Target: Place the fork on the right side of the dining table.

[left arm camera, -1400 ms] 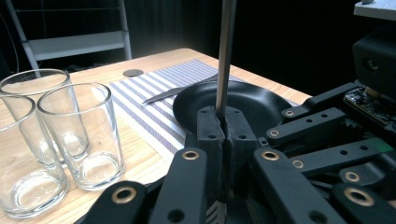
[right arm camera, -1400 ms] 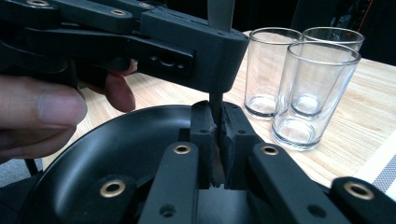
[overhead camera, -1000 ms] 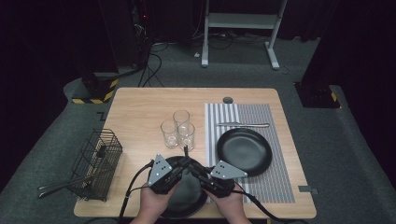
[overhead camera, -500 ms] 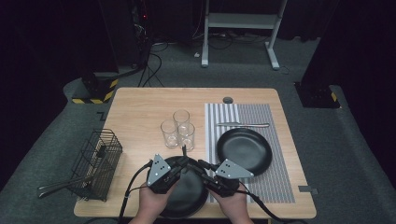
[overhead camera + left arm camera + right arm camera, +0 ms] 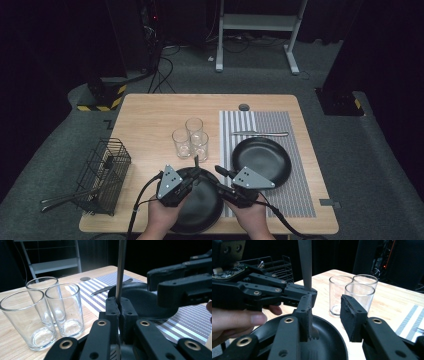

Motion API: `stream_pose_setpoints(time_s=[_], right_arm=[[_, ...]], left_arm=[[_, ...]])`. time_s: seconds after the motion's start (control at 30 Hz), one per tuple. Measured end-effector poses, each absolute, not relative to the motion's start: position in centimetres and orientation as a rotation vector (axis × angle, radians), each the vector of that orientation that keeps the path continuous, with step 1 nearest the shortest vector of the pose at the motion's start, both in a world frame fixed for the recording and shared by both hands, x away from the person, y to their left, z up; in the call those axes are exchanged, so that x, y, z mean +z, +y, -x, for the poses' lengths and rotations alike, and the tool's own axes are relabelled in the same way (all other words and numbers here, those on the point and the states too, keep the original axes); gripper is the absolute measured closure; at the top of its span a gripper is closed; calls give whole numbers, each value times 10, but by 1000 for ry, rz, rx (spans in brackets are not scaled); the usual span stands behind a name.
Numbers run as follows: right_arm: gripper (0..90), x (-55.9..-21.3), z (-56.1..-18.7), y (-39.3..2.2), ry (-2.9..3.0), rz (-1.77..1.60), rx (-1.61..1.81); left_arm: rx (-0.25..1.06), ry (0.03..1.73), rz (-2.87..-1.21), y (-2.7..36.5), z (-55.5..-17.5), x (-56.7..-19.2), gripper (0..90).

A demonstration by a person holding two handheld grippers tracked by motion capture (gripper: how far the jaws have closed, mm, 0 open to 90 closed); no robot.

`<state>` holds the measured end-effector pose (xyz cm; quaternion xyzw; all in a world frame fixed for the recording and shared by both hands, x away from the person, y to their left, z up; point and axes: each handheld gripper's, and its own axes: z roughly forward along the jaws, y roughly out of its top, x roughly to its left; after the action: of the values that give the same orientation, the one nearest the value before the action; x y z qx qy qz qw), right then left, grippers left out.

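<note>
My left gripper (image 5: 119, 307) is shut on a metal fork (image 5: 121, 270), which stands upright with its handle up and its tines (image 5: 314, 333) low over the near black plate (image 5: 200, 212). My right gripper (image 5: 325, 307) faces it from the right. Its jaws have just been opening and now stand apart, the fork beside the left pad with neither pad pressing on it. In the high view both grippers, left (image 5: 192, 175) and right (image 5: 221, 172), meet over the near plate at the table's front edge.
Three clear glasses (image 5: 190, 139) stand just beyond the grippers. A second black plate (image 5: 261, 160) and a knife (image 5: 260, 133) lie on the striped placemat (image 5: 300, 165) at right. A wire cutlery basket (image 5: 105, 172) sits at the front left corner.
The right gripper's jaws have spread apart from the fork and the gripper has lifted slightly. The left gripper has stayed put, still clamped on the fork.
</note>
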<state>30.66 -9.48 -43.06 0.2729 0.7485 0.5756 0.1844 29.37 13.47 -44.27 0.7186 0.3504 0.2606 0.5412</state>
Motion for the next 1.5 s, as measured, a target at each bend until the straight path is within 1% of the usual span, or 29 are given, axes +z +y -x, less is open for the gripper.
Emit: stream_pose_setpoints(time_s=[0.47,0.77,1.13,1.4,1.5], right_arm=[[551,-415,-312,-93,2103,-775,1646],[540,-408,-315,-89,2105,-758,1645],[541,-404,-317,-85,2106,-756,1658],[562,-399,-319,-81,2110,-746,1666],[583,-397,-319,-77,2111,-733,1663]], left_arm=[[603,828,-1713,132,-295,-443,865],[599,827,-1730,130,-296,-445,865],[588,825,-1740,127,-297,-446,865],[582,810,-1754,122,-297,-447,865],[581,805,-1759,120,-296,-448,865]])
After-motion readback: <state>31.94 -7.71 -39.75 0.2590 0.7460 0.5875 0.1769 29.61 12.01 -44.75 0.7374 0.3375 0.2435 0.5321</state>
